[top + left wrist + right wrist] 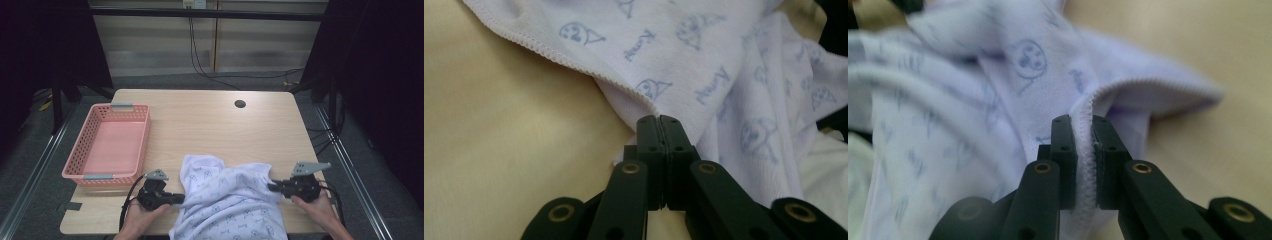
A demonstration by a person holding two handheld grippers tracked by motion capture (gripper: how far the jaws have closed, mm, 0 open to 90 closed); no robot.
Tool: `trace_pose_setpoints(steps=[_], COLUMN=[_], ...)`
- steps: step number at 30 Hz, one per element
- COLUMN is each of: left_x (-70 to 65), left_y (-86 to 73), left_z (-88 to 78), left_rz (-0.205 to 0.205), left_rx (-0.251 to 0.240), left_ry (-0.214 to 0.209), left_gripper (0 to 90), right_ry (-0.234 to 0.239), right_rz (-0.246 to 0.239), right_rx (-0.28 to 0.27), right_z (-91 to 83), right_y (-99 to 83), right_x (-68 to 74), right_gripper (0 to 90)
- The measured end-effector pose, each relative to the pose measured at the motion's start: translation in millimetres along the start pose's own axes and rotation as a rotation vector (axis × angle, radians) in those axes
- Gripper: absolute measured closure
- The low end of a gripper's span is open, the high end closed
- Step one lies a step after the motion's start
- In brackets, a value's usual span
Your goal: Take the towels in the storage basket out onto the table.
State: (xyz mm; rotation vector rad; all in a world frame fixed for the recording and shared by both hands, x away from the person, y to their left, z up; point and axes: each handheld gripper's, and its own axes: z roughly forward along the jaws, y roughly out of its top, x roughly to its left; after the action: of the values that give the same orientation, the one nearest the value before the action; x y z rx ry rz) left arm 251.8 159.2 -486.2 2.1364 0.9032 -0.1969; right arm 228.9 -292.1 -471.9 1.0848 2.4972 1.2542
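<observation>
A white garment (pixel 230 200) with a pale blue print lies crumpled at the near edge of the wooden table (pixel 200 120). My left gripper (pixel 180 198) sits at the garment's left side, held level and pointing right. In the left gripper view its jaws (pixel 659 120) are pressed together at a fold of the hemmed edge of the garment (pixel 684 60). My right gripper (pixel 271 186) is at the garment's right side and points left. In the right gripper view, that gripper (pixel 1083 122) is shut on a stitched hem (pixel 1085 150) of the cloth (pixel 973 100).
A pink plastic basket (pixel 145 135) stands at the table's left side with nothing in it. A round cable hole (pixel 240 104) is near the far edge. Bare tabletop stretches between the garment and the far edge. Cables hang behind the table.
</observation>
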Motion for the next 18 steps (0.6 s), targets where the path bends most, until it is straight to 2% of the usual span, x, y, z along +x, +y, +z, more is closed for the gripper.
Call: trace_pose_setpoints(steps=[1, 2, 4, 5, 6, 7, 8, 9, 12, 14, 15, 16, 18], left_x=[0.0, -0.5, 2.0, 2.3, 3.4, 4.4, 5.1, 6.4, 14.9, 20.3, 22.4, 25.0, 30.5], left_y=[0.0, -8.1, -10.2, -8.5, -5.7, -2.2, 0.9, 6.0, 23.6, 36.1, 43.0, 48.1, 54.6], left_z=[0.0, -5.6, -7.6, -7.3, -7.0, -7.0, -7.3, -7.7, -6.5, -2.3, 1.3, 4.6, 11.0], left_rz=[0.000, -0.012, -0.029, -0.031, -0.031, -0.021, -0.010, 0.002, -0.002, 0.000, 0.023, 0.026, 0.022], left_rx=[0.000, -0.007, -0.021, -0.031, -0.047, -0.067, -0.084, -0.102, -0.176, -0.190, -0.200, -0.201, -0.208], left_ry=[0.000, -0.009, 0.004, 0.016, 0.010, -0.012, -0.014, -0.005, -0.001, -0.002, 0.021, 0.030, 0.045], left_gripper=[88.8, 88.6, 86.6, 79.5, 72.6, 70.4, 70.5, 69.6, 67.4, 67.8, 68.6, 68.8, 67.8], right_ry=[0.006, 0.000, -0.002, -0.007, -0.008, -0.026, -0.047, -0.055, -0.110, -0.122, -0.116, -0.123, -0.123], right_rz=[0.001, -0.007, -0.009, 0.004, 0.009, 0.017, 0.027, 0.034, 0.045, 0.070, 0.081, 0.098, 0.107], right_rx=[0.028, 0.058, 0.073, 0.061, 0.046, 0.030, 0.009, -0.006, -0.037, -0.081, -0.104, -0.117, -0.109], right_z=[1.4, 0.8, -3.5, -7.6, -10.0, -12.4, -14.7, -16.6, -21.7, -23.6, -22.9, -20.7, -11.8], right_y=[-5.7, -12.3, -15.6, -16.3, -15.9, -14.6, -12.4, -10.2, 0.5, 8.0, 11.9, 17.1, 23.4], right_x=[2.3, 6.7, 10.7, 11.3, 9.7, 7.6, 4.4, 1.7, -10.5, -21.5, -27.3, -32.9, -42.4], right_gripper=[82.0, 80.8, 74.2, 71.2, 68.0, 62.4, 57.6, 57.7, 55.2, 55.2, 54.6, 53.9, 52.7])
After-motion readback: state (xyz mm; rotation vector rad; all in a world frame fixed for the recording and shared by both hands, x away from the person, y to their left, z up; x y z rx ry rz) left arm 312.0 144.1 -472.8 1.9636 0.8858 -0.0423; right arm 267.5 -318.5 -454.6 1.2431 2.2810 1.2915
